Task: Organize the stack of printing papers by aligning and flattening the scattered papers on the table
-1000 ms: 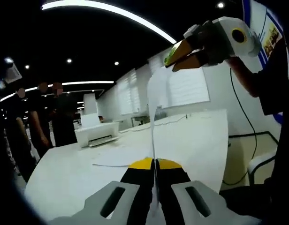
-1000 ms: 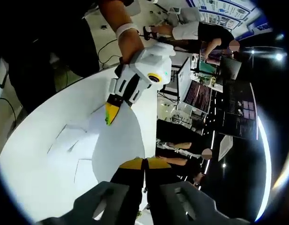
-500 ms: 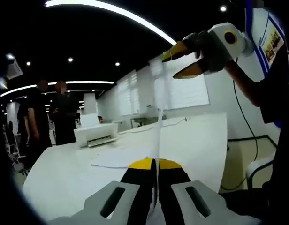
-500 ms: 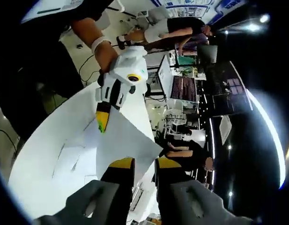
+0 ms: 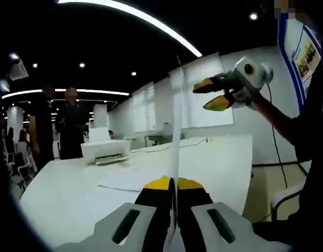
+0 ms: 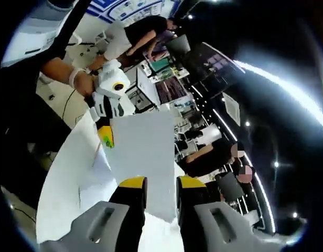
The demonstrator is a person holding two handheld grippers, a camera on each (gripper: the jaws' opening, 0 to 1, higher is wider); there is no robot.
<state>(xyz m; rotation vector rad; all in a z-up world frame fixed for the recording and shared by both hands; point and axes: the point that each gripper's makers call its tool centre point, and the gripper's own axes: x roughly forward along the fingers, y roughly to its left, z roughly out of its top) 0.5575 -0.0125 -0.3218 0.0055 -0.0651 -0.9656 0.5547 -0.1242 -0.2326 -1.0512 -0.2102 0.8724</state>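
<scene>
In the left gripper view, my left gripper (image 5: 174, 185) has its yellow-tipped jaws pressed together on the lower edge of a sheet of paper (image 5: 175, 136), which stands on edge straight up from the jaws, thin as a line from here. Beyond the sheet, the scattered papers (image 5: 131, 178) lie flat on the white table (image 5: 67, 194), just past my jaw tips. Further along the table sits a white printer (image 5: 106, 150), and a cable (image 5: 189, 142) trails across the far end. My right gripper (image 5: 214, 93) hangs in the air to the right of the sheet's top, apart from it, jaws spread and holding nothing. People in dark clothes (image 5: 72, 131) stand beyond the printer.

In the right gripper view, my right gripper (image 6: 155, 182) shows its two jaws parted with a gap between them. The held sheet (image 6: 143, 152) faces this camera broadside, pinched at one corner by my left gripper (image 6: 105, 136), above the white table (image 6: 62, 184). Behind the sheet, a monitor (image 6: 167, 90) glows on a desk, with a person (image 6: 135, 34) bending over there.
</scene>
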